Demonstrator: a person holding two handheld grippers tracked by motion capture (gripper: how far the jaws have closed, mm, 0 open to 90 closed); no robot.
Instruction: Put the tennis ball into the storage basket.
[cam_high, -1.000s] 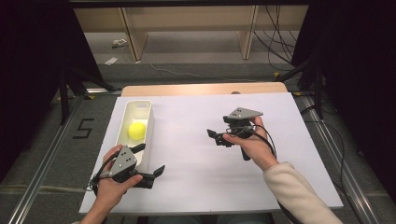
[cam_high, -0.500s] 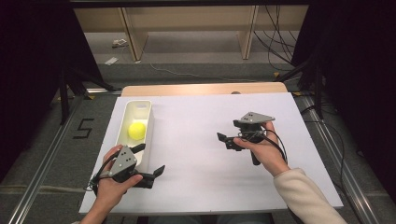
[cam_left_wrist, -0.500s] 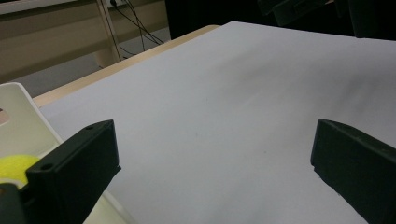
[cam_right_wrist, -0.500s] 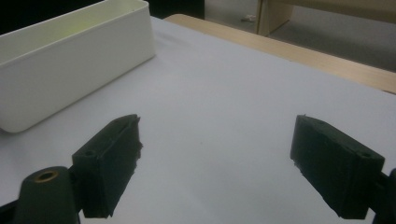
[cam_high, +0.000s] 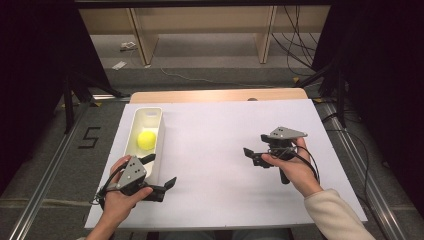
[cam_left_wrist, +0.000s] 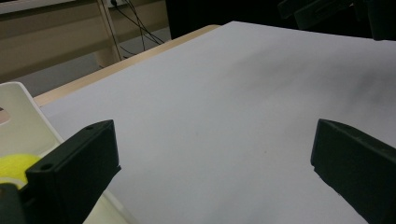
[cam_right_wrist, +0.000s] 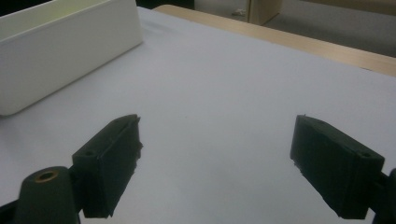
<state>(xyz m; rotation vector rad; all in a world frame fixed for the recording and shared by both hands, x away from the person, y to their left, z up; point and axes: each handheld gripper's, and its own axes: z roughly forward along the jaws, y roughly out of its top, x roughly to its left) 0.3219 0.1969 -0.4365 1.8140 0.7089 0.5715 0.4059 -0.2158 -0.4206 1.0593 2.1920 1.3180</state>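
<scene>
The round yellow ball (cam_high: 146, 140) is lodged in the white oblong plastic bin (cam_high: 156, 116) at ten o'clock; both grippers, left (cam_high: 161, 172) and right (cam_high: 252, 156), are held with fingers spread and empty, so a reach is judged next.

A white sheet (cam_high: 220, 150) covers the desk, and a strip of pale wood (cam_high: 220, 95) shows along its far edge. Beyond that edge the grey floor (cam_high: 200, 55) runs back to light wooden shelving legs (cam_high: 142, 40), with black cables (cam_high: 295, 35) trailing down on the right. A white "5" (cam_high: 90, 137) is marked on the floor at the left, beside a metal rail (cam_high: 47, 190). Dark curtains (cam_high: 30, 75) close off both sides.
</scene>
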